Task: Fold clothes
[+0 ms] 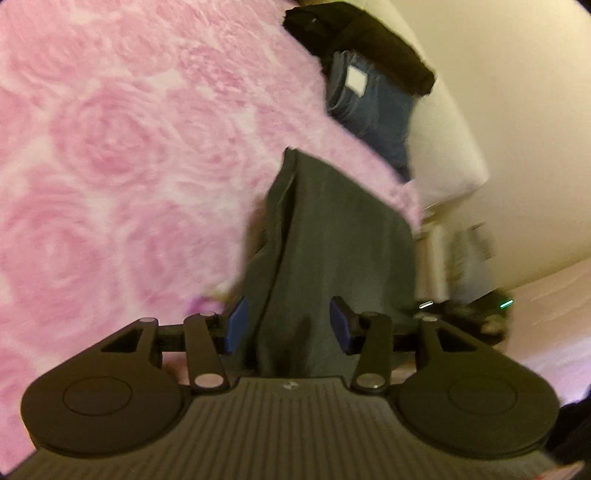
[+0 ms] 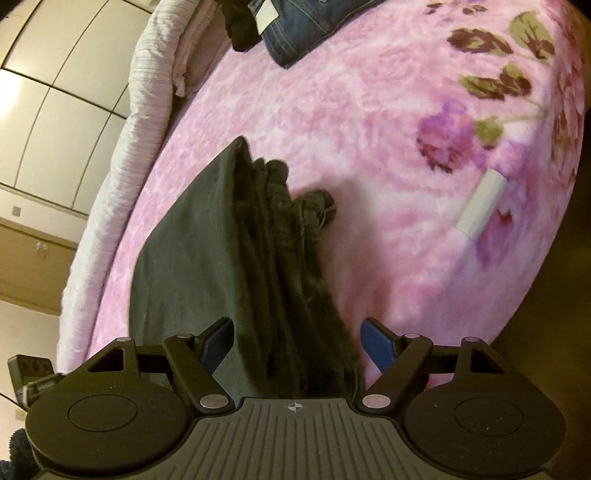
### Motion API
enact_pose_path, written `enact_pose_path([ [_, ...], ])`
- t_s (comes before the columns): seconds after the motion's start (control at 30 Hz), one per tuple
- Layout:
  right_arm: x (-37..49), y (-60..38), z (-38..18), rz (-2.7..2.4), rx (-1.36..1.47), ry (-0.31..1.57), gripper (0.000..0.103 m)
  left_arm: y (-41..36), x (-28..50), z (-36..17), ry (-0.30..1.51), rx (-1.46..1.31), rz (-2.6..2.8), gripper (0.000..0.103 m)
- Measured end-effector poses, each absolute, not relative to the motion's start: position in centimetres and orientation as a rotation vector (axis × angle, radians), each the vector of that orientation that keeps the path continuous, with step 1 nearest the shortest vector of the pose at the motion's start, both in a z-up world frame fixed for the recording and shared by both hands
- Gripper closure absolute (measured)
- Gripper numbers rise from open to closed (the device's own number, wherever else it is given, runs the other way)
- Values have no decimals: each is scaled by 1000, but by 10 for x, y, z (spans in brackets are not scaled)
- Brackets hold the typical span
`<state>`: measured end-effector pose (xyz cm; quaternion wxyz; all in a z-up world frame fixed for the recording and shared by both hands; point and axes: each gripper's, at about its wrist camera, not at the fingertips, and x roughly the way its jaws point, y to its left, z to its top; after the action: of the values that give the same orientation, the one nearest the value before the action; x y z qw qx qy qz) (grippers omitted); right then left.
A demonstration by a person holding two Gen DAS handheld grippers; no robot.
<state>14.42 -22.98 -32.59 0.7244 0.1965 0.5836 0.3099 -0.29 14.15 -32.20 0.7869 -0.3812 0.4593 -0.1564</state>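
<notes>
- Dark grey garment (image 1: 332,236) stretched forward between the jaws of both grippers, long axis running straight away from each camera over the pink bed blanket (image 1: 110,147).
- Left gripper (image 1: 290,325): jaws apart, blue pads on either side of the cloth with gaps showing; cloth running back under the body, so no telling if held lower down.
- Right gripper (image 2: 297,345): jaws likewise spread, bunched pleats of the same garment (image 2: 280,258) lying between them, flat panel off to the left.
- Both equally close; neither nearer.
- Far end of garment resting on the blanket.
- Folded jeans (image 2: 295,29) and a black piece (image 1: 369,44) stacked near the bed's edge, well apart.
- White tube (image 2: 480,205) lying off right.
- No containers in view.
</notes>
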Motion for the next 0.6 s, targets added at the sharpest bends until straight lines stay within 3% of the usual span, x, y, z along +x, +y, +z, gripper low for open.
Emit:
enact_pose_path([
  [0.03,145,-228,-330,675,436,1291,19,143,4,-327,1002,-817,-340,59],
  [0.07,146,-226,-334,666,438,1294,7,144,10,-332,1015,-813,-344,59],
  [0.1,147,-224,-339,661,444,1297,6,145,16,-337,1026,-807,-351,59],
  [0.6,157,-209,-356,702,500,1387,10,136,87,-413,1152,-962,-603,55],
])
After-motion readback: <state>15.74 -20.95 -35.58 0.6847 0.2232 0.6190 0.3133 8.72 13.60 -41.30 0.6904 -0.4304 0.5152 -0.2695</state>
